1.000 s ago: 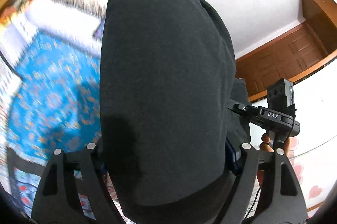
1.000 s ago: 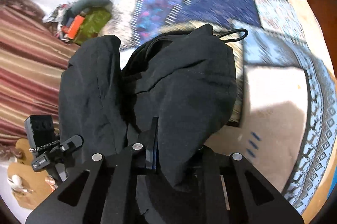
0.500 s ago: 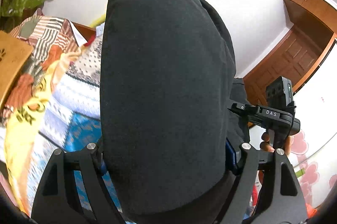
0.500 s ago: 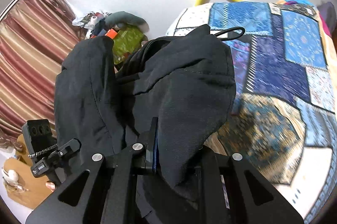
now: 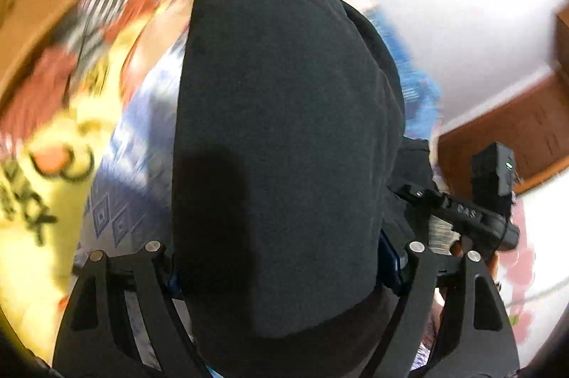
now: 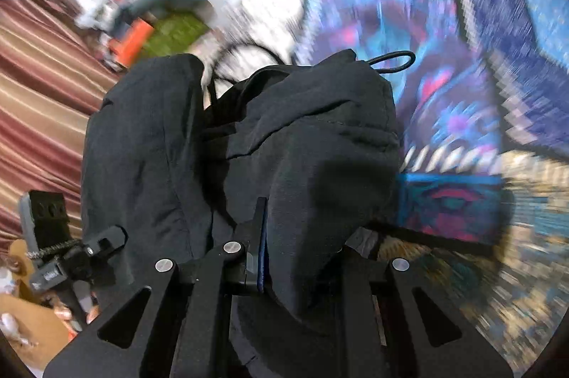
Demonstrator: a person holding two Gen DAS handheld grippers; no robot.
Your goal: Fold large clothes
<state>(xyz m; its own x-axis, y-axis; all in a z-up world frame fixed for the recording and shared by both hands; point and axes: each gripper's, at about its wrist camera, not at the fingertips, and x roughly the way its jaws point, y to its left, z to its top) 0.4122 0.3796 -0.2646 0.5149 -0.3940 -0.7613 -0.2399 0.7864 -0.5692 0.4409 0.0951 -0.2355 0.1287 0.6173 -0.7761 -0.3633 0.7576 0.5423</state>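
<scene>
A large black garment [image 5: 284, 136] hangs bunched over my left gripper [image 5: 284, 257], which is shut on it; the cloth hides the fingertips. In the right wrist view the same black garment [image 6: 313, 143], with a drawstring loop [image 6: 394, 61], drapes over my right gripper [image 6: 302, 257], which is shut on it. The other gripper shows at the edge of each view: the right one in the left wrist view [image 5: 476, 211], the left one in the right wrist view [image 6: 60, 253]. Both hold the garment in the air above the bed.
A patchwork blue quilt [image 6: 480, 65] covers the bed below. A yellow and orange blanket [image 5: 57, 143] lies at the left. A striped curtain [image 6: 32, 86], a pile of things [image 6: 153, 29] by the white wall and a brown wooden door [image 5: 515, 129] surround the bed.
Both grippers have swung down from facing the wall toward the bed, still holding the garment; the background is motion-blurred. The grip on the cloth is unchanged.
</scene>
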